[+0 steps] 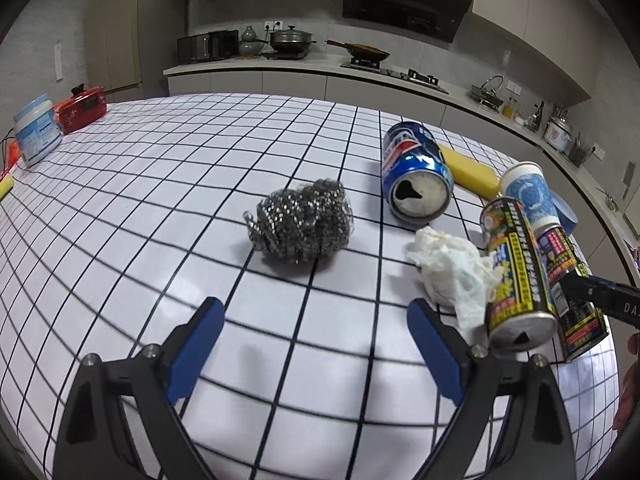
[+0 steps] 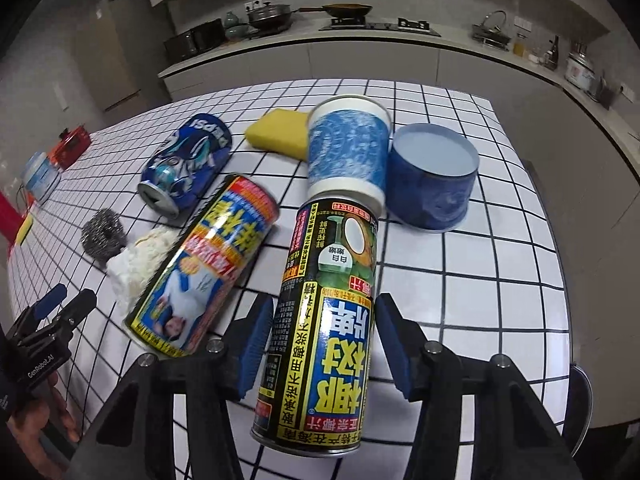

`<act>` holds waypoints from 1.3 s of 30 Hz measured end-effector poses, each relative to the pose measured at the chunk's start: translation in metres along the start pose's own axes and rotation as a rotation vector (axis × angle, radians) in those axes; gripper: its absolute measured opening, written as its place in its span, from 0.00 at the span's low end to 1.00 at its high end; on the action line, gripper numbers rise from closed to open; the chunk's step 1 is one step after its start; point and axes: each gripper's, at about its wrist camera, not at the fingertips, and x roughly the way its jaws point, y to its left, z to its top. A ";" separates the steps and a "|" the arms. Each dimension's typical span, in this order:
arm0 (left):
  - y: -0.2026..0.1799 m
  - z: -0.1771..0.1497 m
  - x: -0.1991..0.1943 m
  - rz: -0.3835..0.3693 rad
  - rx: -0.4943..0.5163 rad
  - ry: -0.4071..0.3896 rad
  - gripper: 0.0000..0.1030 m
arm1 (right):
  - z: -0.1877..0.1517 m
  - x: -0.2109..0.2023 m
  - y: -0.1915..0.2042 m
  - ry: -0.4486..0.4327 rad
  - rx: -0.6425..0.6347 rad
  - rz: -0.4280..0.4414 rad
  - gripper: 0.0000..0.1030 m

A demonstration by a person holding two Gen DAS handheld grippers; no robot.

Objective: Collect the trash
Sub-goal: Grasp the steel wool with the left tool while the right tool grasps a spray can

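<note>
Between the pads of the right hand-held gripper [image 2: 320,344] lies a black-and-yellow coconut juice can [image 2: 320,344]; a gap shows at the right pad, so no grip is seen, and its near end is partly cut off by the jaws. Left of that can lie a second juice can [image 2: 200,268], crumpled tissue [image 2: 134,264], a steel scourer [image 2: 102,232] and a dented Pepsi can [image 2: 188,164]. Behind it stand a paper cup [image 2: 346,152] and blue tub [image 2: 432,184], half hiding a yellow sponge [image 2: 276,132]. The left hand-held gripper [image 1: 316,344] hangs released over bare checked surface [image 1: 140,200].
</note>
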 end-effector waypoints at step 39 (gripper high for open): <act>-0.020 0.005 -0.006 -0.016 0.024 0.021 0.56 | -0.009 -0.003 -0.004 0.015 -0.010 -0.008 0.53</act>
